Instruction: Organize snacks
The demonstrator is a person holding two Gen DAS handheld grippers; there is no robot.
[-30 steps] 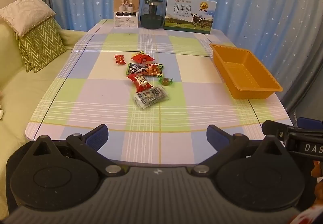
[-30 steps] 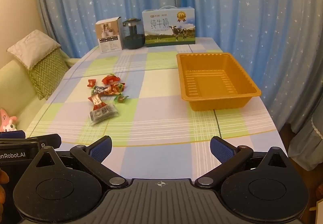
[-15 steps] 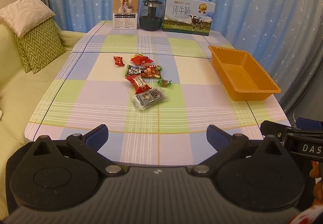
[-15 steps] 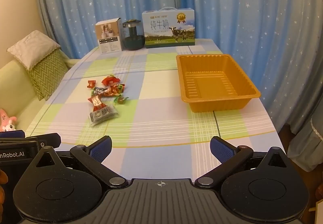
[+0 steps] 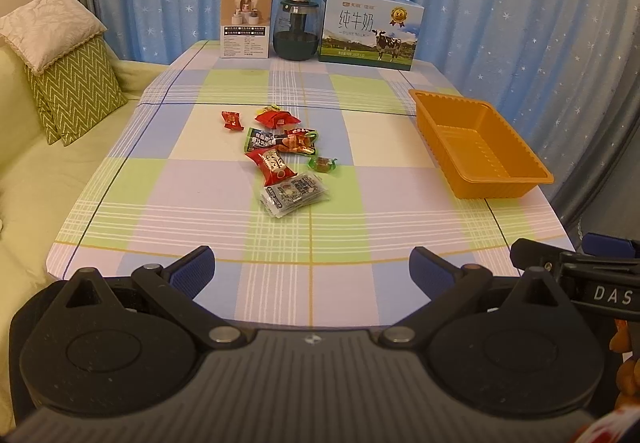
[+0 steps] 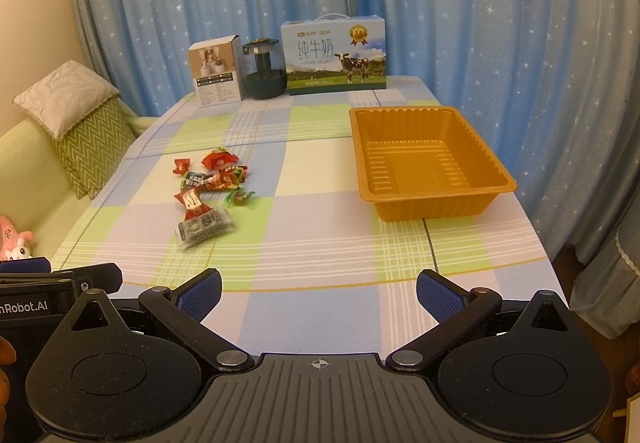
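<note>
Several wrapped snacks lie in a loose cluster on the checked tablecloth: a clear grey packet [image 5: 294, 194] [image 6: 205, 227] nearest me, a red packet [image 5: 271, 165], a dark and orange packet [image 5: 280, 141], a small green candy [image 5: 322, 164] [image 6: 240, 198], and small red ones [image 5: 232, 120] [image 5: 277, 118]. An empty orange tray [image 5: 516, 163] [image 6: 492, 163] stands at the right. My left gripper [image 5: 312, 271] is open and empty at the table's near edge. My right gripper [image 6: 319, 293] is open and empty, also at the near edge, right of the left one.
At the far edge stand a white product box [image 5: 246, 23], a dark glass kettle [image 5: 296, 29] and a milk carton box [image 5: 370, 30]. A green sofa with cushions [image 5: 68, 83] lies left. Blue star curtains [image 6: 520, 43] hang behind and right.
Both grippers stay open. The left view has shifted slightly, with the table contents sitting a little lower and leftward. The right view is nearly unchanged.
</note>
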